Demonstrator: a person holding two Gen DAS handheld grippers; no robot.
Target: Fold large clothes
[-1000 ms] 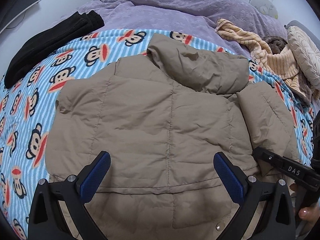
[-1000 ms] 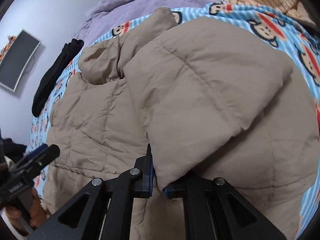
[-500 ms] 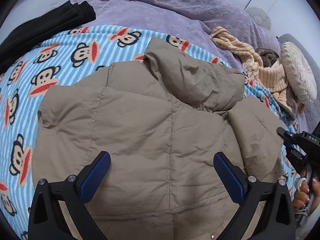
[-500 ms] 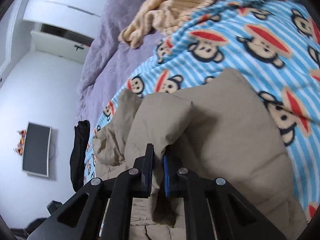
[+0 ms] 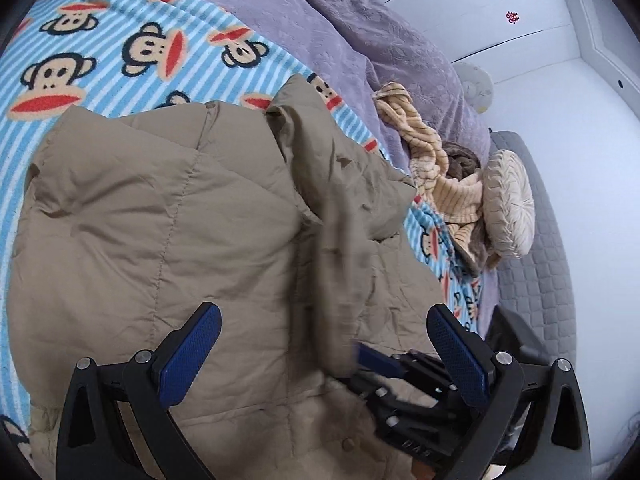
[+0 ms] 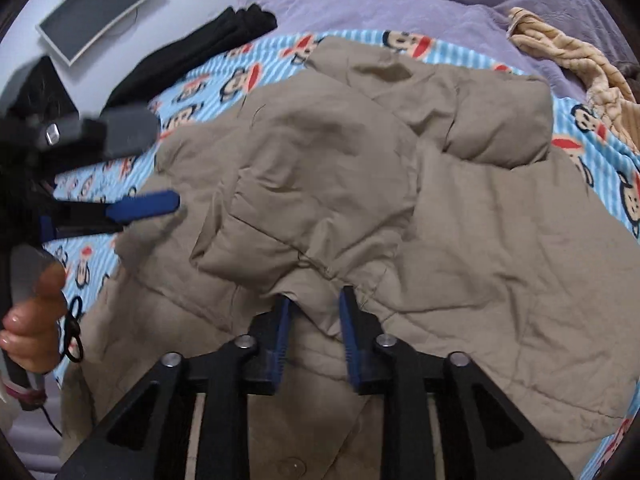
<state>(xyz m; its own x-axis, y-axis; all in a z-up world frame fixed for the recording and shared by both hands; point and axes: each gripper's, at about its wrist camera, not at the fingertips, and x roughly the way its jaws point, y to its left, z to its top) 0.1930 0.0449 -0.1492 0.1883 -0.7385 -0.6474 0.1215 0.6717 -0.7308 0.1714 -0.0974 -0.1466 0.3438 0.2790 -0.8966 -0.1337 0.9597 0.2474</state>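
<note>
Presently, left wrist view: left gripper (image 5: 324, 354) gapes wide, holding nothing, above the tan jacket (image 5: 168, 216) on the monkey blanket (image 5: 100, 52). Jacket runs 6 to 12 o'clock, hood at 12; folded sleeve (image 5: 352, 216) lies at 1 o'clock.

Right wrist view: right gripper (image 6: 312, 320) is part-open, sleeve cuff (image 6: 316, 308) between the pads, contact unclear. Jacket body spreads 12 o'clock; left gripper (image 6: 136, 168) at 10 o'clock. Right gripper is nearer the sleeve.
</note>
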